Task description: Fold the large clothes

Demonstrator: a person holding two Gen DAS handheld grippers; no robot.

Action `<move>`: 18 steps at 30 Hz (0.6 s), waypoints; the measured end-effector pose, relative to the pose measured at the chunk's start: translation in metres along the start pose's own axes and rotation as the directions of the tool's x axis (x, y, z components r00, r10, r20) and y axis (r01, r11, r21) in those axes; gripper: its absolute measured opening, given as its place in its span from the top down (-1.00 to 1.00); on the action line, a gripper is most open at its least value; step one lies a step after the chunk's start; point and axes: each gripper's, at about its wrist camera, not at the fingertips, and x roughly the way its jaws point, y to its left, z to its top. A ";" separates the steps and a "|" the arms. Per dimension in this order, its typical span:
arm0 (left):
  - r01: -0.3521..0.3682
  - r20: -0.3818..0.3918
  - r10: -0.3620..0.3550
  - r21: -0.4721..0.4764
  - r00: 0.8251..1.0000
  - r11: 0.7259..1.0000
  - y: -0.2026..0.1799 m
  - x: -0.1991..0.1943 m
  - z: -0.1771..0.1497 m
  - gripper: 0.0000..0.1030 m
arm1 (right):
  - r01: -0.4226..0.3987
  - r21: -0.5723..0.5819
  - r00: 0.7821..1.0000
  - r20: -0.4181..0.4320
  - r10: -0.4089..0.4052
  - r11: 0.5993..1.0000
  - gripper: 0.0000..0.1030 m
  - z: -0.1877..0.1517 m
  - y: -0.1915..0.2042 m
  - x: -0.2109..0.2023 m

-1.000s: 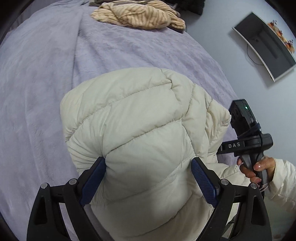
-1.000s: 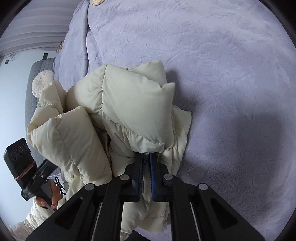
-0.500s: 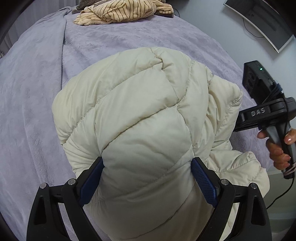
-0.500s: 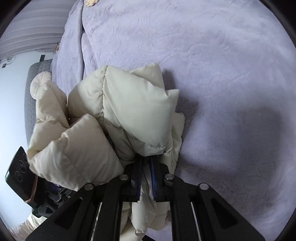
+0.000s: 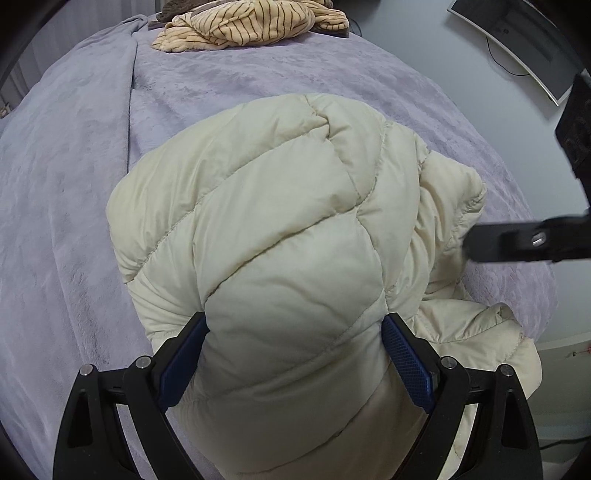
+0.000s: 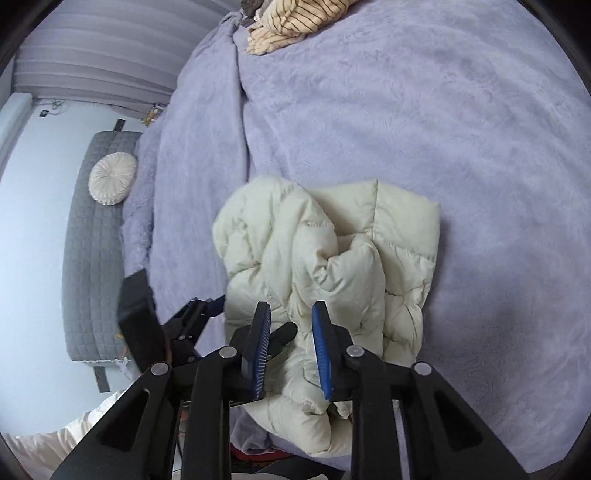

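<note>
I see cream puffer jacket [image 5: 280, 236] bunched on lilac bed blanket [image 5: 74, 221] | left gripper [image 5: 293, 354] – spread wide, clamping the jacket's bulk | right gripper [image 6: 290, 350] – opening, nothing between pads

- A plush lavender bedspread [image 5: 74, 206] lies spread beneath and beyond both sets of jaws.
- A crumpled tan garment with dark stripes [image 5: 251, 22] sits far ahead of the jaws, at the bed's far end.
- A round pleated cream cushion [image 6: 112, 178] rests on a grey quilted bench [image 6: 92, 258], left of the jaws.
- A curved dark monitor [image 5: 517, 40] is far right.
</note>
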 end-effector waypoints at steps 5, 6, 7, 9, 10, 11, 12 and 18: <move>0.016 0.007 -0.016 -0.033 1.000 0.999 0.013 0.010 -0.003 -0.80 | 0.064 0.169 0.998 -0.024 -0.061 0.984 0.59 -0.013 -0.069 0.052; 0.014 0.003 -0.014 -0.034 1.000 0.999 0.014 0.016 -0.003 -0.80 | 0.043 0.195 0.999 -0.023 -0.039 0.980 0.60 -0.014 -0.080 0.060; 0.010 0.000 -0.010 -0.035 1.000 0.999 0.015 0.021 -0.004 -0.80 | 0.026 0.206 1.000 -0.023 -0.021 0.978 0.60 -0.016 -0.088 0.067; 0.005 -0.007 -0.006 -0.036 1.000 0.999 0.016 0.028 -0.005 -0.80 | 0.022 0.168 1.000 -0.019 -0.019 0.986 0.60 -0.016 -0.093 0.076; 0.003 -0.008 -0.003 -0.033 1.000 0.999 0.015 0.031 -0.005 -0.81 | 0.019 0.158 1.000 -0.022 -0.016 0.987 0.61 -0.016 -0.096 0.080; 0.000 -0.008 0.000 -0.030 1.000 1.000 0.014 0.032 -0.005 -0.82 | 0.006 0.168 1.000 -0.026 -0.002 0.986 0.61 -0.017 -0.101 0.083; -0.001 -0.011 0.001 -0.027 1.000 1.000 0.013 0.034 -0.005 -0.84 | -0.009 0.180 1.000 -0.027 0.014 0.984 0.61 -0.016 -0.105 0.085; -0.004 -0.020 0.003 -0.031 1.000 1.000 0.014 0.045 -0.006 -0.87 | -0.024 0.176 0.999 -0.024 0.029 0.984 0.61 -0.019 -0.113 0.089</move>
